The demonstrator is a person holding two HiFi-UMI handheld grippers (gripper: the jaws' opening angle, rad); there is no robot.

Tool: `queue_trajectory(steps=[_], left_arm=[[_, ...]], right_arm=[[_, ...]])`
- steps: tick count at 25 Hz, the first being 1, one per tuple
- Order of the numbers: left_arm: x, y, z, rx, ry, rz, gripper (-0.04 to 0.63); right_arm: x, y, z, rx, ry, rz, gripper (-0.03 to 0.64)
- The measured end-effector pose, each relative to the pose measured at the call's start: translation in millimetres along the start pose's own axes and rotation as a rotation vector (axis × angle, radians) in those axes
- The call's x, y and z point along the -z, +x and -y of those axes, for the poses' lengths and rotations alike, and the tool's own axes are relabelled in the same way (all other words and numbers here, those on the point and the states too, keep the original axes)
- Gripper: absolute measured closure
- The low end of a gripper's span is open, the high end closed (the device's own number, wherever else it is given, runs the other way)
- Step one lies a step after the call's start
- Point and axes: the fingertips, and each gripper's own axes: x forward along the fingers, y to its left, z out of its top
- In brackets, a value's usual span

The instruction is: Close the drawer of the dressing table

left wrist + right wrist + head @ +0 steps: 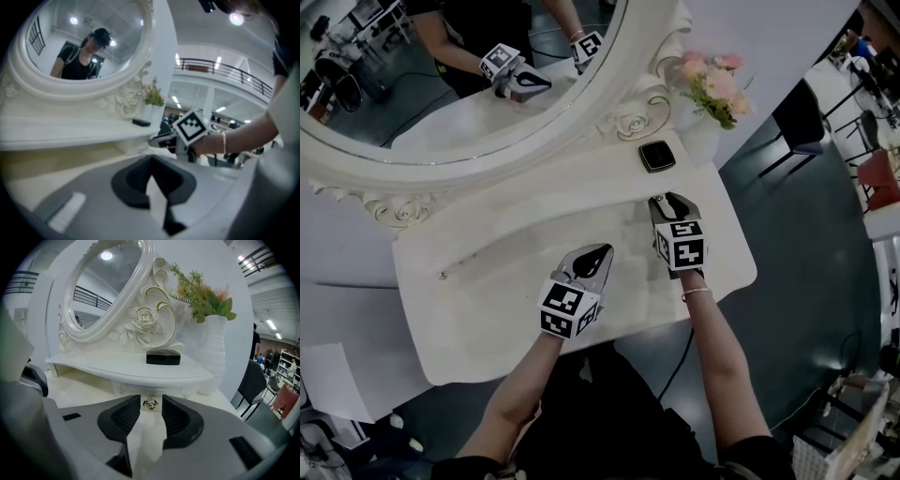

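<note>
The white dressing table (487, 309) has a raised shelf (126, 369) under its oval mirror. A small drawer front with a gold knob (150, 403) sits below the shelf's edge and looks pushed in level with it. My right gripper (151, 398) points at that knob, its jaws open, one pad on either side and neither pressing on it. In the head view the right gripper (668, 199) reaches the shelf's front edge. My left gripper (598, 251) hovers over the tabletop to the left, jaws shut and holding nothing (151, 161).
A black box (656, 155) lies on the shelf beside a white vase of flowers (712, 89). The oval mirror (441, 84) rises behind. A thin stick-like item (459, 267) lies on the tabletop at the left. Chairs (806, 122) stand to the right.
</note>
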Motion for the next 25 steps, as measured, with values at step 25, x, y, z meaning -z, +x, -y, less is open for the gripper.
queue_trajectory(steps=[25], left_arm=[[-10,-17,16,0.041,0.065,0.031,0.591]], right_arm=[[-1,-120,-40,0.067,0.112,0.143,0.575]])
